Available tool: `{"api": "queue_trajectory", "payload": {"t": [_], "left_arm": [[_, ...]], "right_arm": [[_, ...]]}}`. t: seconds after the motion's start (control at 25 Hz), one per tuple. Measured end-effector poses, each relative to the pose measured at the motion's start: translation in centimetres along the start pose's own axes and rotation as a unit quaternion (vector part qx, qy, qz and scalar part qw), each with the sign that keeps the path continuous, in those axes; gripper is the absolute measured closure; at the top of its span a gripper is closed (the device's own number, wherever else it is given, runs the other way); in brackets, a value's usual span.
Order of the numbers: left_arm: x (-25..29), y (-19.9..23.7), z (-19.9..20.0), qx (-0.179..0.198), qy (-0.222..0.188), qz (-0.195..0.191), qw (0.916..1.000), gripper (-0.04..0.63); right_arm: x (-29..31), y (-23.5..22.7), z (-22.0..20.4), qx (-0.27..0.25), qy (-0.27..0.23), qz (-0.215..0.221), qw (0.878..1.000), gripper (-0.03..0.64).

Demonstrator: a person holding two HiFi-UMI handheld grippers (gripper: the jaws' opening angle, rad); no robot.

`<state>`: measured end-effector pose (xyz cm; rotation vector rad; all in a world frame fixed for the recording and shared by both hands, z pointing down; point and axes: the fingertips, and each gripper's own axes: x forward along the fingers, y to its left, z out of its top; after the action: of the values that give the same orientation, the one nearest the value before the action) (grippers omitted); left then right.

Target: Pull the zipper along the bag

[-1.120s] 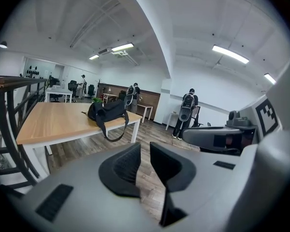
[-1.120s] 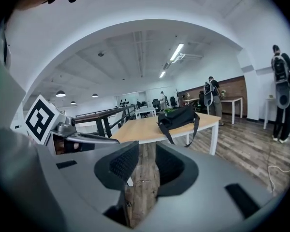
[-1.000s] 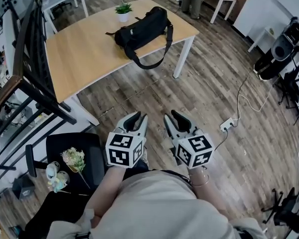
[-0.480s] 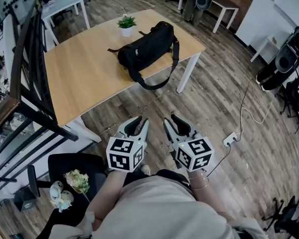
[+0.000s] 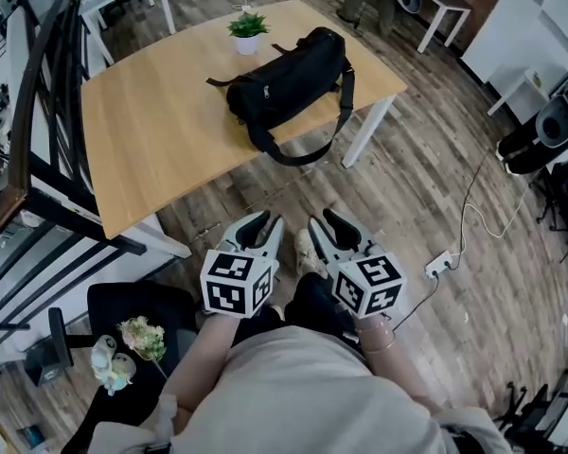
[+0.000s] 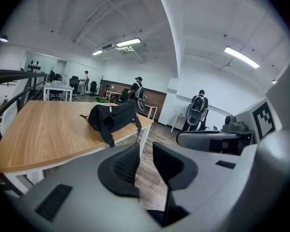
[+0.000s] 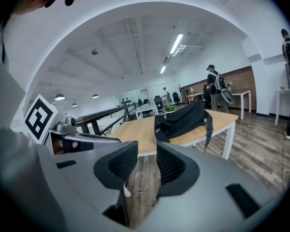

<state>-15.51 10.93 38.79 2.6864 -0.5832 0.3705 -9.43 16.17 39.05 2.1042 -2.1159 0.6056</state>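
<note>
The bag [image 5: 289, 81] sits nearer than before (table [image 5: 151, 130] too).

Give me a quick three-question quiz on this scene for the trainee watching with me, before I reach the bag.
1. True or false: the black duffel bag lies on the floor.
2. What stands beside the bag on the wooden table? A) a potted plant B) a laptop C) a mug
3. Is either gripper holding anything?
Key: 1. False: it lies on the table, with its strap hanging over the edge. 2. A. 3. No: the left gripper and the right gripper are open and empty, away from the bag. Their jaws have just been opening.
</note>
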Motion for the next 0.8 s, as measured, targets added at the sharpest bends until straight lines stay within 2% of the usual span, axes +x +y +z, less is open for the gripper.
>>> {"api": "queue_trajectory", "payload": {"t": [0.24,0.8], "left_arm": [[4.6,2.9,3.0,-0.005,-0.014,0.027,0.9995,0.506],[17.0,9.7,10.3,-0.049,-0.041,0.112,0.9916,0.506]], "right_arm": [[5.1,-3.6,2.9,-0.010,-0.002,0.024,1.000,0.500],[18.2,-12.1,11.1,-0.062,0.019,0.121,0.990,0.499]]}}
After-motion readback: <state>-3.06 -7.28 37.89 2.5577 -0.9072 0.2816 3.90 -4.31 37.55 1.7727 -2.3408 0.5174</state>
